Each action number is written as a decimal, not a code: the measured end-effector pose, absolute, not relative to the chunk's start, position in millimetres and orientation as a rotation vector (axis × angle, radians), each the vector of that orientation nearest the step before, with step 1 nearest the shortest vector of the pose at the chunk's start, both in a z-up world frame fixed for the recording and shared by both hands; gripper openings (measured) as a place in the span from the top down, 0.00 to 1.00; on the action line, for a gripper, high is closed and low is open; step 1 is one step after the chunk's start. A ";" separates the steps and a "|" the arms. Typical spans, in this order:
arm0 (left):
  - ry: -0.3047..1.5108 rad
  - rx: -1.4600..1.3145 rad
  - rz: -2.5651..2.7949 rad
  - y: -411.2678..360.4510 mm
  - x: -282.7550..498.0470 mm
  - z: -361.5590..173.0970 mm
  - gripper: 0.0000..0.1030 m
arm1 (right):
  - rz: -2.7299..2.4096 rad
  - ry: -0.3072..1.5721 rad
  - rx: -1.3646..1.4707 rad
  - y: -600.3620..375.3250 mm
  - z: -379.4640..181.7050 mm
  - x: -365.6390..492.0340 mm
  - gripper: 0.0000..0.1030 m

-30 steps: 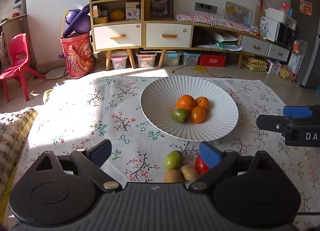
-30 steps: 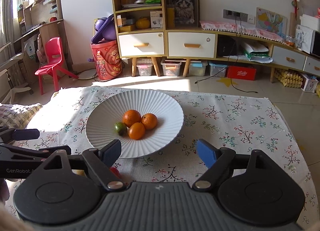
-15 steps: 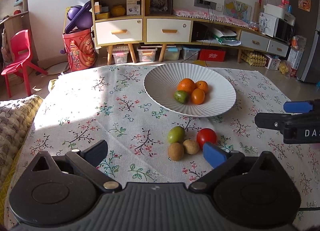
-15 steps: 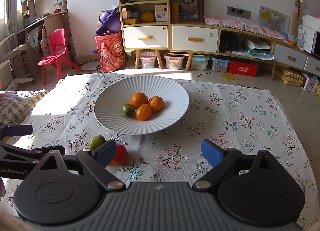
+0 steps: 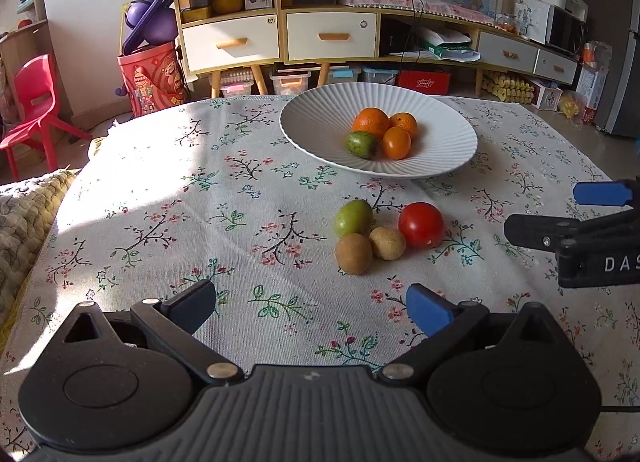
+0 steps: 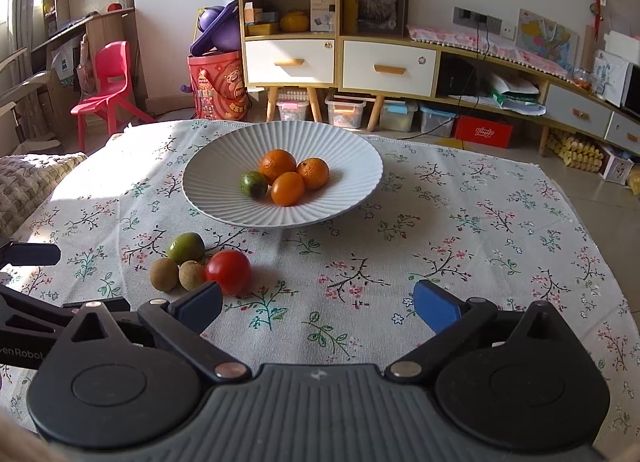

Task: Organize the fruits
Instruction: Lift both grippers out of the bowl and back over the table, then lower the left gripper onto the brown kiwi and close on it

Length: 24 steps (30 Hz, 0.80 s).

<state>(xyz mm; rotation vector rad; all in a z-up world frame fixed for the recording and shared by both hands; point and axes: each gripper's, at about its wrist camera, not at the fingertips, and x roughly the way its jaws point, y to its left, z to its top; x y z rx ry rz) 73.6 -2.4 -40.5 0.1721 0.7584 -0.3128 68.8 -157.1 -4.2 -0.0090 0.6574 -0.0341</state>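
Both grippers tilt down over the floral tablecloth (image 5: 168, 189). The left gripper (image 5: 312, 306) gapes empty; the right gripper (image 6: 318, 306) has just been opening, nothing between its pads. Its side reads "DAS". Loose fruits (image 5: 386, 234) lie just before the white bowl (image 5: 320, 117) of oranges (image 5: 384, 129).

R wrist view: black left gripper (image 6: 30, 286) cut off by left edge, only finger ends + partial lettering visible. Blue pad of near finger (image 6: 200, 304) covers bottom edge of round red tomato (image 6: 229, 272). L wrist view: black right gripper (image 5: 576, 217) cut by right edge, lettering clipped. In ribbed white plate (image 5: 320, 121), small green fruit (image 5: 362, 144) and front orange (image 5: 396, 143) partly hide big orange (image 5: 370, 121) behind. Shelf items too small to ID.
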 end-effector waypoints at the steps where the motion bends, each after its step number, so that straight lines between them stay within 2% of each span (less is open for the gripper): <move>1: 0.764 0.172 -0.309 -3.1 73.7 -43.5 0.11 | -0.036 0.658 -0.011 -157.1 -6.3 69.0 0.01; 16: 0.729 0.148 -0.288 -1.0 88.6 -72.1 0.11 | -0.044 0.657 -0.052 -155.7 -36.6 80.7 0.01; 19: 0.717 0.146 -0.310 -3.7 90.2 -71.7 0.17 | -0.040 0.669 -0.057 -155.4 -40.6 84.1 0.01; 24: 0.701 0.153 -0.339 -11.3 91.9 -69.7 0.33 | -0.034 0.669 -0.060 -155.2 -44.2 85.6 0.01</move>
